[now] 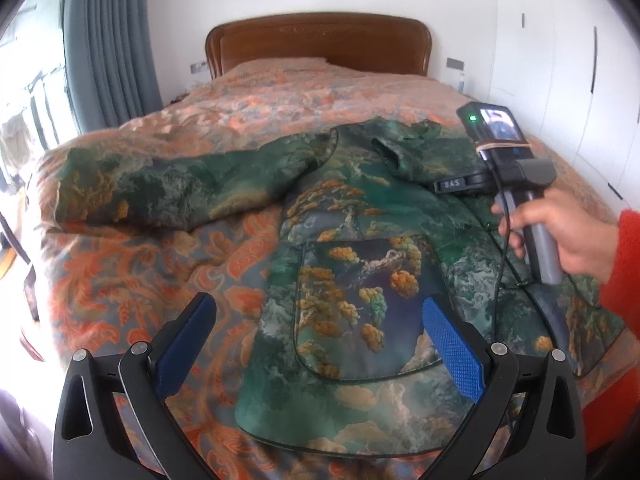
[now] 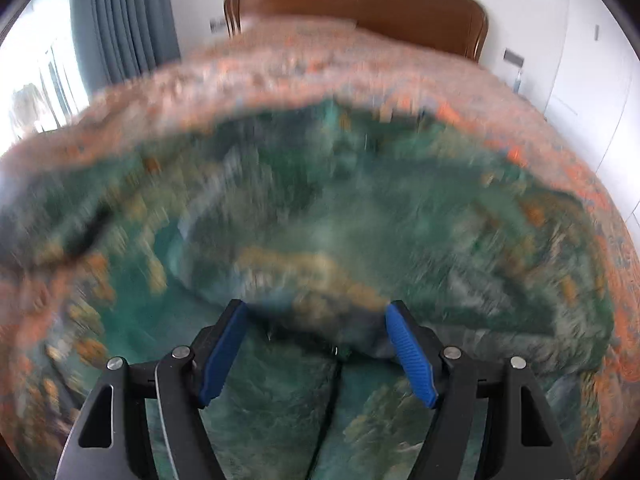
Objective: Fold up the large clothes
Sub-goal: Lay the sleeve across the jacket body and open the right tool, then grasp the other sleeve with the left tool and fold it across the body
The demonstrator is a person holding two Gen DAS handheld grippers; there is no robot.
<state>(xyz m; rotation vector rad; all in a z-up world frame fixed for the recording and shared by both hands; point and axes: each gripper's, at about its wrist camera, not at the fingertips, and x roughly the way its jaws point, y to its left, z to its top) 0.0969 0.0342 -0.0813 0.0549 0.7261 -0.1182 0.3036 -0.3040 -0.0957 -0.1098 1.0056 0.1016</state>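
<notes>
A large green jacket (image 1: 360, 240) with a gold tree and cloud print lies flat on the bed. Its left sleeve (image 1: 168, 188) stretches out to the left; its right sleeve is folded in over the chest. My left gripper (image 1: 320, 312) is open and empty above the jacket's lower left part, over a big pocket. The right gripper's body (image 1: 516, 168), held by a hand, hovers over the jacket's right side; its fingers are hidden there. In the blurred right wrist view my right gripper (image 2: 316, 312) is open, close above the jacket (image 2: 320, 208).
The bed carries an orange and grey floral quilt (image 1: 160, 272) and has a wooden headboard (image 1: 320, 40). Grey curtains (image 1: 108, 40) and a bright window are at the left. White wardrobe doors (image 1: 580, 60) stand at the right.
</notes>
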